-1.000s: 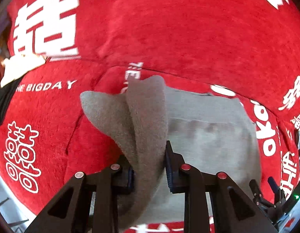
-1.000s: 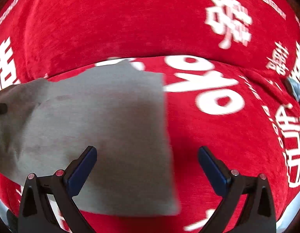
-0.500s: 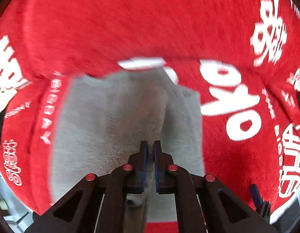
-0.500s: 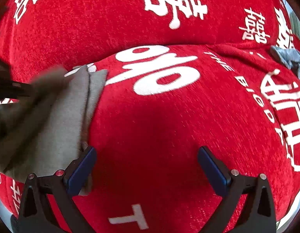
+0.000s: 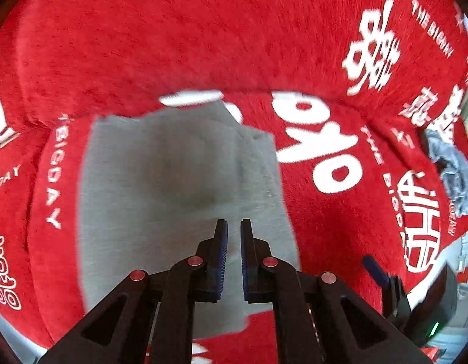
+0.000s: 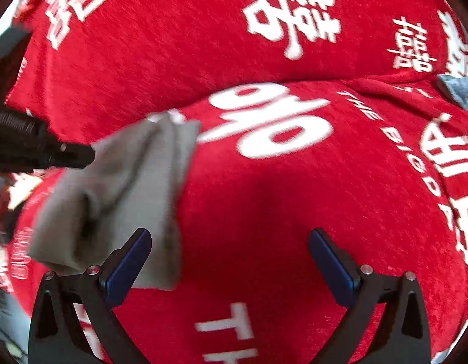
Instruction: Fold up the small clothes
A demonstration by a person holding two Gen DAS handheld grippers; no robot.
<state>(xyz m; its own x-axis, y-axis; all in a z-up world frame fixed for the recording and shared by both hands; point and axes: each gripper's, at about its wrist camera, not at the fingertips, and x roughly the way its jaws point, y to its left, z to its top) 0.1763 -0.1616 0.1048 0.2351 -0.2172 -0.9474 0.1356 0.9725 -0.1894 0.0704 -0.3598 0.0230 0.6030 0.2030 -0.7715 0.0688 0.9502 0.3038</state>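
grey cloth (image 5: 173, 188) — folded, flat on the red cover (image 5: 203, 39), long axis running away from the left tongs | left tongs (image 5: 233, 233) — nearly together, nothing pinched, above the cloth | right tongs (image 6: 230, 242) — spread wide, empty, cloth at left finger

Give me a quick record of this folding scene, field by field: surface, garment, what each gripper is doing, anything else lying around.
surface: red cover with white lettering
garment: grey cloth, folded over, lying on the cover
left gripper: jaws narrowly apart over the cloth, nothing visibly clamped
right gripper: wide open, empty, beside the cloth's right edge
other: crumpled blue-grey fabric at far right
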